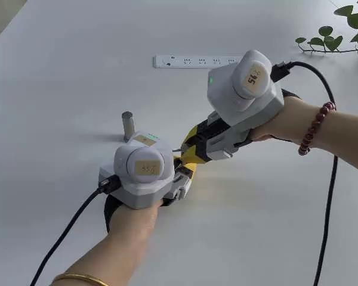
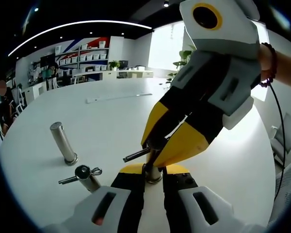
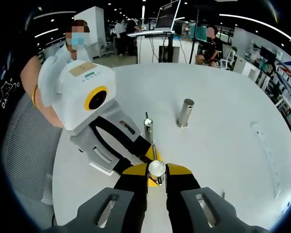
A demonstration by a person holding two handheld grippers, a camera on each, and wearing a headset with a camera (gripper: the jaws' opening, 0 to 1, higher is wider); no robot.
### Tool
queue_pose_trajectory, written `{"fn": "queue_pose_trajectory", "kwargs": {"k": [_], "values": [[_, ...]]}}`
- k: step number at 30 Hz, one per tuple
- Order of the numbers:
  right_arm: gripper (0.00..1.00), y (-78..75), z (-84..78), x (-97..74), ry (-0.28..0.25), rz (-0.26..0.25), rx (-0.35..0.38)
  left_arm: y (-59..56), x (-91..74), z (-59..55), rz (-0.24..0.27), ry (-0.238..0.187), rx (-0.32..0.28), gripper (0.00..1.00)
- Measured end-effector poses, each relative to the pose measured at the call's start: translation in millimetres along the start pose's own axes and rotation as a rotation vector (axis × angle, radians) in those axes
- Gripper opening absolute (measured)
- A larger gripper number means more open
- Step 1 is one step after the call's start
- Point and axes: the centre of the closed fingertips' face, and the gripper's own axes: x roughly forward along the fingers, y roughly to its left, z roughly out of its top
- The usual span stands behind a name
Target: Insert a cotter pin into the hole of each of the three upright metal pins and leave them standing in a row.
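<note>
My left gripper [image 2: 153,171] is shut on the base of an upright metal pin [image 2: 153,174]. From the upper right, my right gripper [image 2: 159,148] meets it, shut on a cotter pin [image 2: 136,155] whose thin end sticks out to the left at the pin's top. In the right gripper view the held pin's round top [image 3: 156,168] sits between my right gripper's [image 3: 156,175] yellow jaws. A second pin [image 2: 87,176] stands with a cotter pin through it. A third, bare pin [image 2: 63,143] stands behind it. In the head view both grippers [image 1: 184,164] touch at the centre.
A white power strip [image 1: 197,61] lies at the far side of the white table [image 1: 59,77]. Plant leaves [image 1: 340,33] hang over the far right corner. Black cables trail from both grippers toward me. People sit and stand beyond the table [image 3: 208,46].
</note>
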Motion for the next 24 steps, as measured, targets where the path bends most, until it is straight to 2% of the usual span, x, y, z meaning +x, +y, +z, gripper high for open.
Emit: {"fn": "queue_pose_trajectory", "kwargs": {"k": [9,19,22,24], "values": [[0.08,-0.2,-0.5,-0.9,-0.013,0.022,-0.023,1.5,1.9,-0.3,0.011,-0.003,-0.033,0.12],[0.08,-3.6,-1.5,1.2,-0.03,0.039,-0.029,1.2,1.3,-0.6,0.023,0.002,-0.03,0.13],[0.09,-4.1,-2.7,2.4,-0.024,0.037,-0.03,1.4,1.6,-0.7,0.02,0.005,-0.03,0.13],[0.09,-4.3,-6.8,4.8,0.007,0.03,-0.058,1.3,1.1,-1.1,0.017,0.009,-0.03,0.13]]}}
